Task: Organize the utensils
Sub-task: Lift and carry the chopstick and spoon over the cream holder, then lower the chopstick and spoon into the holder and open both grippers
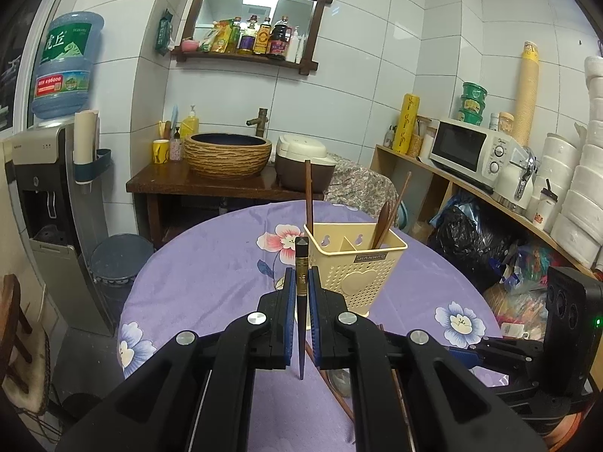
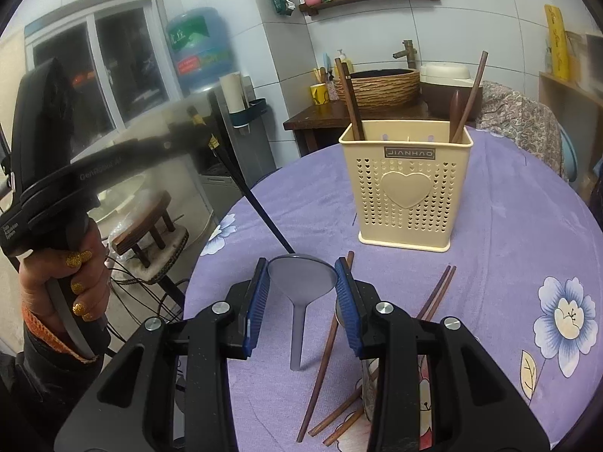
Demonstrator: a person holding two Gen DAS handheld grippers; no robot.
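Note:
A cream perforated utensil holder (image 1: pixel 356 263) (image 2: pixel 409 184) stands on the purple flowered table and holds brown chopsticks (image 2: pixel 350 101) and a wooden spoon (image 1: pixel 381 224). My left gripper (image 1: pixel 302 282) is shut on a dark chopstick with a gold band (image 1: pixel 302 263), held upright just left of the holder. My right gripper (image 2: pixel 302 280) is shut on the bowl of a grey spoon (image 2: pixel 301 282), held above the table in front of the holder. Several brown chopsticks (image 2: pixel 324 361) lie loose on the cloth under it.
The round table's purple cloth (image 2: pixel 508 226) drops off at the left edge. A wooden sink stand with a basin (image 1: pixel 228 154) and a rice cooker (image 1: pixel 303 162) sits behind. A shelf with a microwave (image 1: pixel 469 148) is at right, a water dispenser (image 1: pixel 49 173) at left.

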